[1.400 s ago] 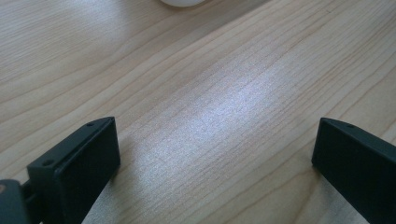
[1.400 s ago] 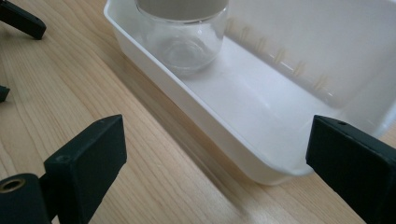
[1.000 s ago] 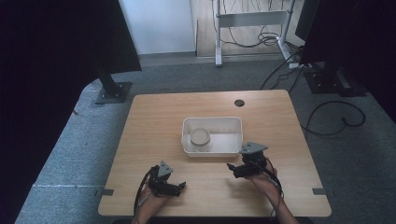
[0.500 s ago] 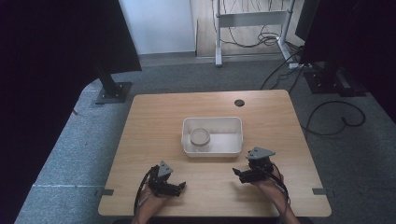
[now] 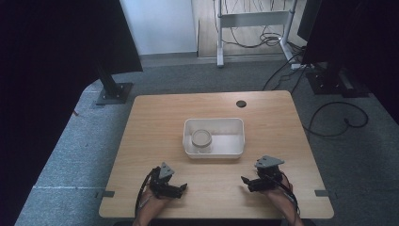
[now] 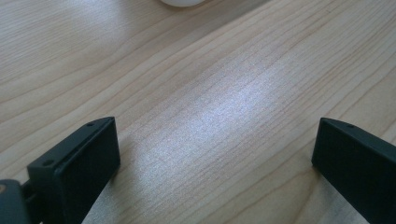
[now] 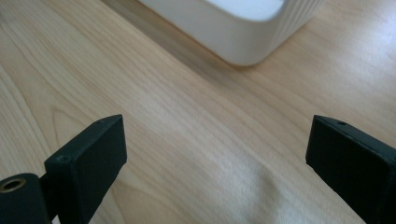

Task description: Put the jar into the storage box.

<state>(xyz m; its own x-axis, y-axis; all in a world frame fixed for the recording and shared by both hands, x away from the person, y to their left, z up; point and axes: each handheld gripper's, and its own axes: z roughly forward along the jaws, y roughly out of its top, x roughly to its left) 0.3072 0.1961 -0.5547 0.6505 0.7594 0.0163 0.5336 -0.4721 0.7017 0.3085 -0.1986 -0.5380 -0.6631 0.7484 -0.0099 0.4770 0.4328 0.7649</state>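
A: Start at the left hand-held gripper (image 5: pixel 181 188). What is it doing?

B: It rests low on the worktop (image 5: pixel 155 122) at the near edge, jaws spread wide apart with nothing between them. In the left gripper view only bare wood grain lies between the two black jaws.

A: And the right hand-held gripper (image 5: pixel 244 181)?

B: Much the same: jaws wide apart, holding nothing, touching nothing I can make out except perhaps the wood beneath it. Its jaws point inward, toward the left hand-held gripper.

A: What lies beyond them?

B: Ahead of both, and between them, sits a white rectangular tray (image 5: pixel 237 123). It is near the right hand-held gripper, ahead and to its left, and a little farther from the left one, ahead and to its right. Neither hand-held gripper touches it.

A: Anything inside it?

B: A round, pale bowl (image 5: pixel 201 139) sits in the end of the tray nearer the left hand-held gripper. The rest of the tray floor looks bare. I cannot tell whether the bowl holds anything.

A: What is cut off or unclear?

B: The right gripper view catches one rounded corner of the tray, its ribbed wall cropped by the top edge. The left gripper view shows a white sliver at the top edge, too little to identify. The person's forearms are cut off by the bottom of the high view.
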